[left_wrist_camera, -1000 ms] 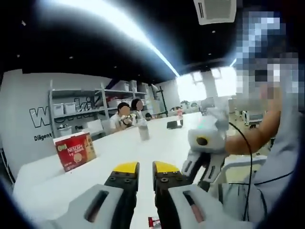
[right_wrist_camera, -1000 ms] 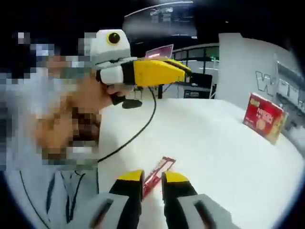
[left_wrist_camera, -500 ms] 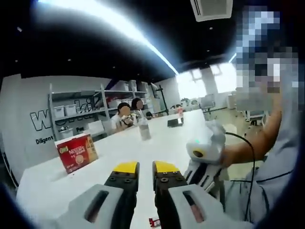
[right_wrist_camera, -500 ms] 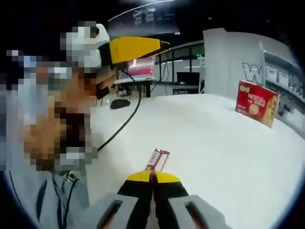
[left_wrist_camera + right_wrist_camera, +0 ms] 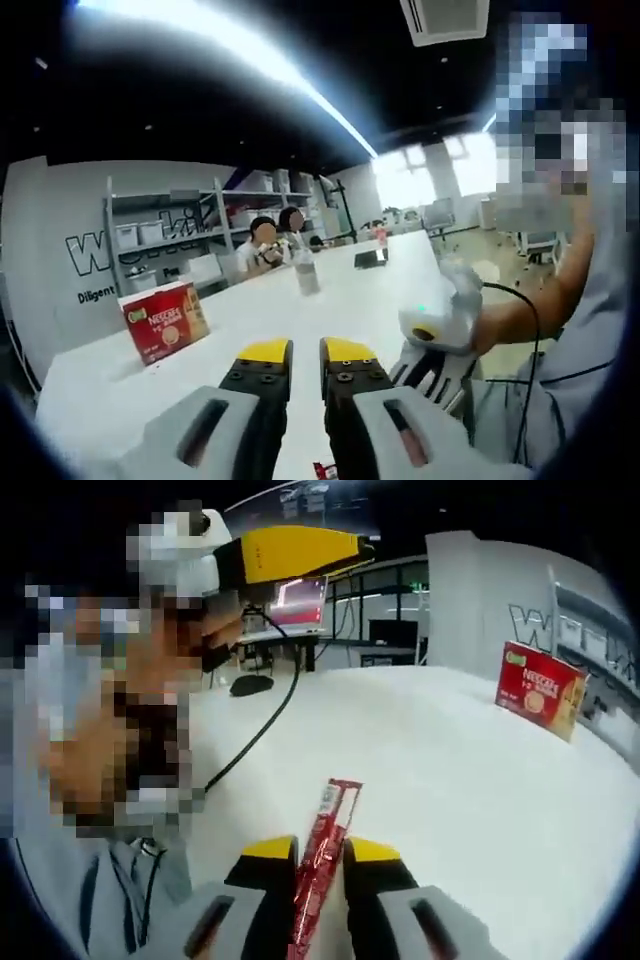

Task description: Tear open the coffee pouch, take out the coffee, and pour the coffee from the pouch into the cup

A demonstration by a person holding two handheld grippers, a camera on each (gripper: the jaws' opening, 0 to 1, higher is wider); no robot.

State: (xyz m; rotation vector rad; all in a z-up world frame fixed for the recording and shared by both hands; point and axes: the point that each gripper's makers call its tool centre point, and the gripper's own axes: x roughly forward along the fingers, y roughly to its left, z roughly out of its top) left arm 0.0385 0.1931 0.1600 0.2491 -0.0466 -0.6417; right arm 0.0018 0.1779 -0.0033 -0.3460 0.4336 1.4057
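Right gripper view puts the red coffee pouch (image 5: 322, 860) nearest, standing lengthwise between the yellow-tipped jaws of the right gripper (image 5: 319, 852). The jaws lie close on either side of the stick and appear to pinch it, with its upper end poking out in front, free for the other tool to seize, which I judge to be the reason for holding it upright over the white table (image 5: 450, 770). Above and to the left hangs the left gripper (image 5: 290, 552), raised well clear of the pouch. Farther back on the table stands a red coffee box (image 5: 540, 698), well apart from the work. Left gripper view shows that claw's own jaws (image 5: 296, 352) slightly apart with nothing between them, ready to take the pouch's top, though the tear is not yet begun. No cup can be made out. At the far end stand a bottle (image 5: 305, 272) and shelving (image 5: 170, 235).
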